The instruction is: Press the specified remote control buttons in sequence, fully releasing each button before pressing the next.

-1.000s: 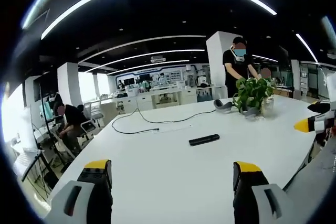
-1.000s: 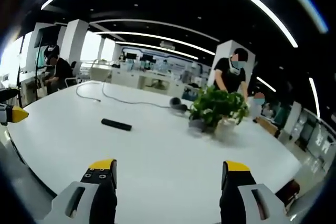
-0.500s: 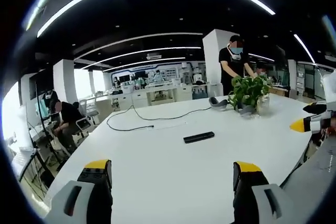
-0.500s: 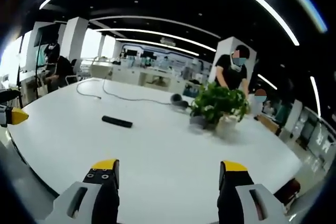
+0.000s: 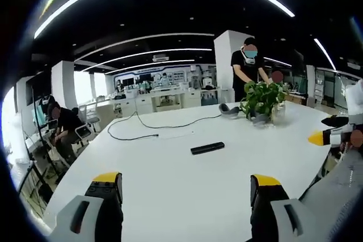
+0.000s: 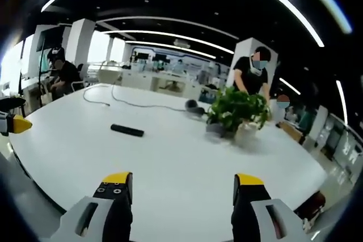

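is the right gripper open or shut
Open: in the right gripper view, the right gripper has yellow-tipped jaws standing wide apart, holding nothing, with bare white table between them.

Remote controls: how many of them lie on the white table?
1. The black remote control lies flat near the middle of the white table, between the black cable and the potted plant. None seems hidden.

Bright ceiling strips, soft blur, fisheye-bent edges
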Motion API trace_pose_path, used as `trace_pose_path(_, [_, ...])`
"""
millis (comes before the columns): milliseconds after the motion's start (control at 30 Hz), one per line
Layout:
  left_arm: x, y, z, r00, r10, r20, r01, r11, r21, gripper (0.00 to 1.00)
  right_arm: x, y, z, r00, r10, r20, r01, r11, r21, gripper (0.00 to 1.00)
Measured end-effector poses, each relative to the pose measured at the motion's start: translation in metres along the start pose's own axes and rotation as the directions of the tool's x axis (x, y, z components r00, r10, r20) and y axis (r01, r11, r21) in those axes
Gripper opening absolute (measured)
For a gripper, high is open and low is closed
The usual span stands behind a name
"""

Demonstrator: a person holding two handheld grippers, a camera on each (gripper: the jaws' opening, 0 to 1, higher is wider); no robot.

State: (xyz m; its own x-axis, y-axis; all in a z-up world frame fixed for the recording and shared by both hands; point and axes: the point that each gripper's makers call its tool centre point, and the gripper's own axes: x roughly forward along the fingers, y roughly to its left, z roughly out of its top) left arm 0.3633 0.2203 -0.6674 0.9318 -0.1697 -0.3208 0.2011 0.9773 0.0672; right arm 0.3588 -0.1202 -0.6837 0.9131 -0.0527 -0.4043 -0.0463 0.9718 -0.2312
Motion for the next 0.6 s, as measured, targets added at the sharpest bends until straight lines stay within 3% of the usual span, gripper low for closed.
trace_pose_path(133, [0.019,0.002,0.014,0.998,-0.055,-0.011,0.055,0.998,0.043,0.97,0.003,0.005,-0.006,0.999,0.018,-0.036,-0.018,1.000,-0.021,0.71])
trace_pose_path(233, [0.040,0.007,0.023,0.995,-0.094,-0.030,0.098,0.986,0.134,0.97,0.002,0.007,-0.006,0.999,0.026,-0.036,-0.027,0.999,-0.031,0.70])
trace_pose_path(500, [0.073,0.004,0.047,0.982,-0.180,-0.057,0.188,0.963,0.195,0.94,0.002,0.010,-0.009,0.998,0.040,-0.051,-0.042,0.998,-0.041,0.66])
trace_pose_path(567, [0.083,-0.002,0.052,0.971,-0.227,-0.077,0.239,0.945,0.225,0.91,0.002,0.010,-0.010,0.998,0.039,-0.057,-0.041,0.998,-0.041,0.65])
trace_pose_path(600, [0.090,-0.007,0.048,0.954,-0.266,-0.138,0.293,0.925,0.242,0.90,0.002,0.010,-0.010,0.997,0.038,-0.062,-0.041,0.998,-0.042,0.65])
